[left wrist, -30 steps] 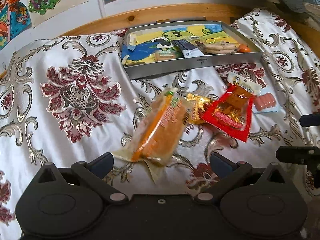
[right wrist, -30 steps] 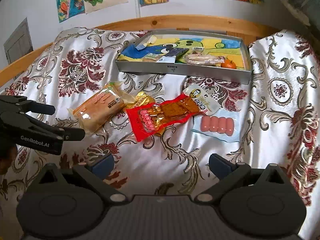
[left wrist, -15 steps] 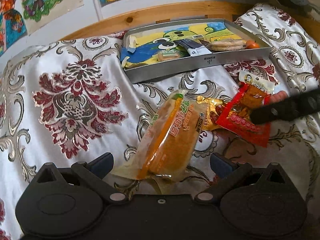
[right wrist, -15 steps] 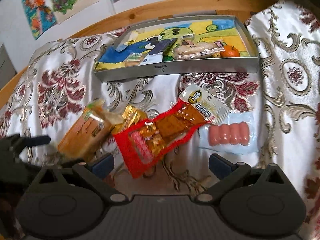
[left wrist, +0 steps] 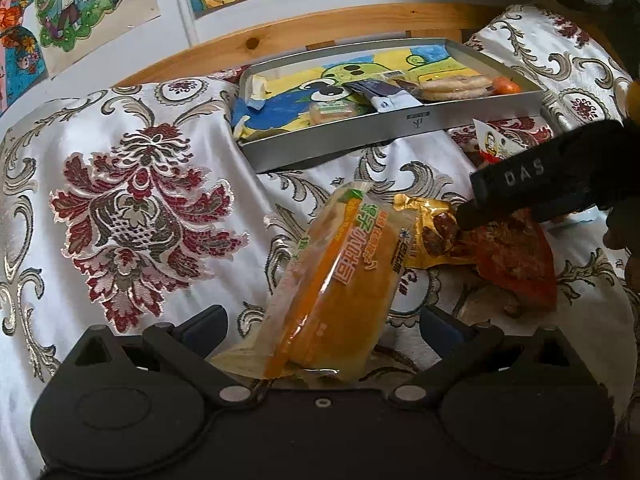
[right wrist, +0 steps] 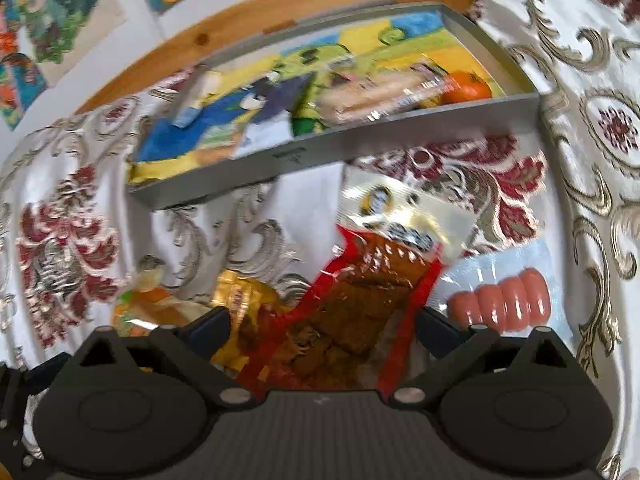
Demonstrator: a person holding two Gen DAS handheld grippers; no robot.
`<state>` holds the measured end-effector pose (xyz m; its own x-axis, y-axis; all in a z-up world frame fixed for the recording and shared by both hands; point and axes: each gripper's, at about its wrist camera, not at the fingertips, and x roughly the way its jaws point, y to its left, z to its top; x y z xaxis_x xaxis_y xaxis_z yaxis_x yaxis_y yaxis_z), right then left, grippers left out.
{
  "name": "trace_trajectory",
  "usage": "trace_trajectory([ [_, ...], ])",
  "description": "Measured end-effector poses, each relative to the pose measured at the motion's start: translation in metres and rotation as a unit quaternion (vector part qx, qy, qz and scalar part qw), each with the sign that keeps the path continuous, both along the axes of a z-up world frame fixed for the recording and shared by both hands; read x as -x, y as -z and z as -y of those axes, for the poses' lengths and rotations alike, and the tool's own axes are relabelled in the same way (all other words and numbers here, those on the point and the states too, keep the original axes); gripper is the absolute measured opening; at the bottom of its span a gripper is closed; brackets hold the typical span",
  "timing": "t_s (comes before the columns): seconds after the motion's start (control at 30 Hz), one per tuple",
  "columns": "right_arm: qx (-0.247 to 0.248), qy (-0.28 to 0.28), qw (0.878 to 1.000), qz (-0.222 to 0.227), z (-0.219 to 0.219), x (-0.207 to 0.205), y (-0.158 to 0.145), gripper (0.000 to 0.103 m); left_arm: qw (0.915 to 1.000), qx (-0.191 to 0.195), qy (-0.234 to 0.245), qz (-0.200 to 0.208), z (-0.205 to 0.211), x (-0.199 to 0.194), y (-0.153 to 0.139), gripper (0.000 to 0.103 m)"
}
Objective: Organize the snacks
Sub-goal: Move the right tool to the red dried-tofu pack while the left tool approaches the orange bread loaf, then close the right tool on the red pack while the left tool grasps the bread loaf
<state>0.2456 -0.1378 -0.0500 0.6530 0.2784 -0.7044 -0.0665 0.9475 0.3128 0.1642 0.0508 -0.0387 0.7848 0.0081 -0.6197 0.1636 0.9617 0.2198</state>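
left tool [left wrist: 322,320]: spread wide, grasping nothing; the near end of the cake pack [left wrist: 340,288] lies between its fingers [left wrist: 208,322], with gaps on both sides.
right tool [right wrist: 320,322]: spread wide as well, low over the red pack [right wrist: 360,304], which lies between its fingers [right wrist: 210,326]; no grip shows. in the left view its black body [left wrist: 552,176] crosses above the red pack [left wrist: 516,256].
cake pack: orange, clear wrapper, lying on the bedspread [left wrist: 132,208], angled away toward the tray.
gold pack [left wrist: 430,236]: just right of the cake pack, its edge under the red pack.
sausage pack [right wrist: 500,300]: pink links in clear wrap, just right of the red pack on the bedspread.
tray [left wrist: 400,130]: grey, shallow, beyond the loose snacks near the wooden frame [left wrist: 280,36]; it holds a dark packet [left wrist: 380,94], a biscuit pack [left wrist: 452,86] and a small orange [left wrist: 506,86] over a cartoon liner.
right view: motion-blurred, so fine detail is unclear.
wall: drawings [left wrist: 80,4] pinned above the frame.
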Motion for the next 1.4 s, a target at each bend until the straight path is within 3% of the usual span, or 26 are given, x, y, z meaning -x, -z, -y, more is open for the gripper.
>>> trace_trajectory([
  [0.07, 0.007, 0.003, 1.000, 0.004, 0.003, 0.003, 0.003, 0.085, 1.0000, 0.005, 0.004, -0.005, 0.000, -0.001, 0.001, 0.097],
  [0.27, -0.007, -0.015, 1.000, 0.017, 0.013, 0.016, 0.005, 0.078, 0.9999, 0.005, 0.001, -0.012, 0.001, -0.003, 0.003, 0.088],
  [0.33, -0.012, -0.026, 0.999, 0.021, 0.013, 0.020, 0.002, 0.069, 0.9999, 0.008, -0.002, -0.014, 0.000, -0.005, 0.003, 0.083],
  [0.5, -0.018, -0.045, 0.999, 0.024, 0.015, 0.026, -0.002, 0.064, 0.9997, 0.016, -0.014, -0.015, -0.004, -0.008, 0.003, 0.072],
  [0.63, -0.029, -0.044, 0.998, 0.020, 0.017, 0.026, 0.000, 0.067, 0.9990, 0.036, -0.020, -0.018, -0.008, -0.008, 0.002, 0.069],
  [0.73, -0.032, -0.025, 0.999, 0.008, 0.017, 0.025, 0.004, 0.083, 0.9988, 0.041, -0.022, -0.016, -0.007, -0.009, 0.002, 0.067],
  [1.07, -0.066, -0.015, 0.998, 0.000, 0.018, 0.019, 0.016, 0.079, 0.9975, 0.064, -0.024, -0.019, -0.005, -0.008, -0.002, 0.054],
  [1.13, -0.077, -0.023, 0.997, 0.002, 0.019, 0.022, 0.014, 0.065, 0.9967, 0.073, -0.026, -0.023, -0.006, -0.008, -0.003, 0.053],
  [1.37, -0.094, -0.044, 0.995, 0.003, 0.028, 0.033, 0.010, 0.052, 0.9925, 0.109, -0.038, -0.041, -0.008, -0.005, -0.005, 0.052],
  [1.4, -0.108, -0.054, 0.993, 0.003, 0.029, 0.034, 0.009, 0.035, 0.9919, 0.113, -0.040, -0.043, -0.008, -0.004, -0.005, 0.052],
])
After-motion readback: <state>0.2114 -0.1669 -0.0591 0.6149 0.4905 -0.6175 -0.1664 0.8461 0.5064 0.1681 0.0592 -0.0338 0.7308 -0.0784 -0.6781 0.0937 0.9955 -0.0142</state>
